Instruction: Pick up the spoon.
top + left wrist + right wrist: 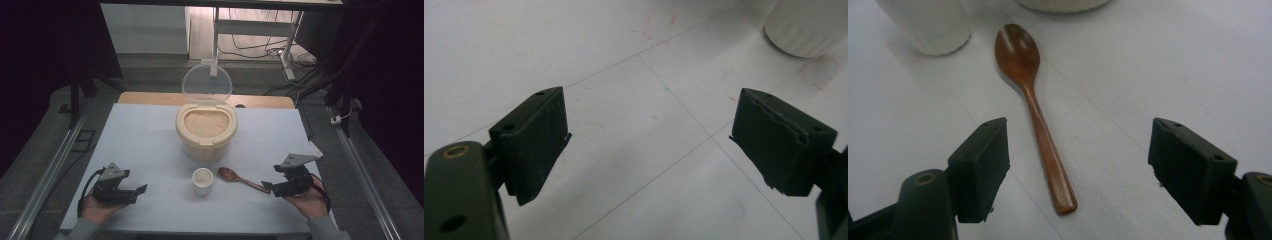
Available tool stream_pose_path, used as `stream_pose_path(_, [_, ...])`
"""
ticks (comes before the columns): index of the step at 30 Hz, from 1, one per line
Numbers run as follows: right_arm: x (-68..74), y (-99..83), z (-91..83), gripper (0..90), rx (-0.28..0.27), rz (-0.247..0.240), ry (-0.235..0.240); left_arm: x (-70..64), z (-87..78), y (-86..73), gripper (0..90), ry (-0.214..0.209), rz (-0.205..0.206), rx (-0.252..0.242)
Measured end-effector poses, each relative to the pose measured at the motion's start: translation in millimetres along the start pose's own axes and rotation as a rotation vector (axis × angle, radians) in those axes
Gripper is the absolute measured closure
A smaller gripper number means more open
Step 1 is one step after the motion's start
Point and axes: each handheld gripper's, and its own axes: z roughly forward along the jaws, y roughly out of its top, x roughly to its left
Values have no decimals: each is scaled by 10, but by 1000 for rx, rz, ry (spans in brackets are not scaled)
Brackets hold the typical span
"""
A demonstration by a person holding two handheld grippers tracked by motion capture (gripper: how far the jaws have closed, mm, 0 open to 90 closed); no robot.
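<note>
A cream rice container (206, 131) stands mid-table, full of rice, with its clear lid (207, 83) tipped up behind it. In front of it sits a small white cup (203, 180), also seen as the white cup (806, 27) and the white cup (928, 22). A brown wooden spoon (242, 179) lies to its right, bowl toward the cup. My right gripper (267, 185) is open just beyond the handle end; the wooden spoon (1035, 107) lies between its spread jaws. My left gripper (141, 189) is open over bare table, left of the cup, holding nothing.
The white table sheet (150, 145) has faint lines and red marks near the cup. A wooden board edge (150, 98) shows at the table's far side. Metal rails (55, 170) run along both sides, and cables lie on the floor behind.
</note>
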Motion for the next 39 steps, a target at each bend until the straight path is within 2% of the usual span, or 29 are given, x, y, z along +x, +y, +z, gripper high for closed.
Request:
stream_pose_path(4, [37, 101, 45, 245, 50, -32, 12, 6, 6, -1, 145, 2, 2, 3])
stream_pose_path(8, [55, 256, 55, 252, 73, -61, 27, 6, 4, -6, 145, 3, 1, 1])
stream_pose_path(13, [78, 488, 126, 271, 160, -92, 63, 16, 16, -15, 145, 0, 7, 2])
stream_pose_path(15, [81, 512, 142, 274, 169, -95, 72, 16, 20, -16, 145, -1, 9, 3])
stream_pose_path(16, [101, 559, 198, 283, 194, -101, 90, 15, 25, -18, 145, -1, 8, 5])
stream_pose_path(17, [101, 559, 198, 283, 194, -101, 90, 15, 28, -19, 145, -1, 8, 6])
stream_pose_path(23, [99, 560, 413, 318, 290, -111, 96, 22, 55, -25, 146, -3, 13, 18])
stream_pose_path(26, [95, 530, 438, 328, 304, -115, 100, 16, 56, -28, 146, -2, 16, 18])
stream_pose_path(30, [72, 440, 485, 369, 351, -111, 111, 10, 60, -28, 146, -2, 21, 20])
stream_pose_path(33, [51, 399, 521, 385, 388, -116, 98, 7, 65, -30, 146, -1, 23, 23])
stream_pose_path(35, [39, 372, 557, 406, 409, -116, 114, 7, 64, -30, 146, 0, 25, 23])
stream_pose_path(39, [45, 345, 599, 421, 423, -129, 100, 15, 67, -34, 146, 0, 28, 25])
